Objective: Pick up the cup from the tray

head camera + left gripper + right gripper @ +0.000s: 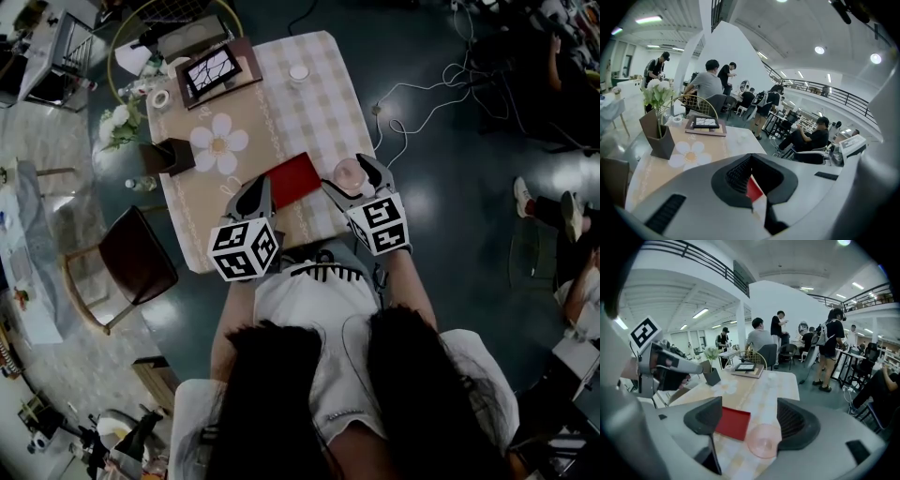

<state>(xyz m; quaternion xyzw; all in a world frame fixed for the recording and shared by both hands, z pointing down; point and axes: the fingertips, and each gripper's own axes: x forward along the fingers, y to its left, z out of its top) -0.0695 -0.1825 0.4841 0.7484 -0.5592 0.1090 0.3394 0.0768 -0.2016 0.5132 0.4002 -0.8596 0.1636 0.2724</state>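
Observation:
A clear pink cup (350, 172) (764, 440) stands on the checkered cloth just right of the flat red tray (295, 180) (733, 423), not on it. My right gripper (354, 180) (752, 420) is open wide, with the cup between its jaws. The cup sits close against the right pad and clear of the left one. My left gripper (255, 192) (751, 156) hovers at the tray's left side, its tips together and nothing held. A sliver of the red tray (753, 188) shows behind its pads.
The table (319, 112) also carries a white flower mat (218, 143), a dark vase box with flowers (169, 156), a framed picture on a brown board (214, 70) and a small white cup (299, 72). A chair (136, 255) stands left; cables (422, 103) lie right.

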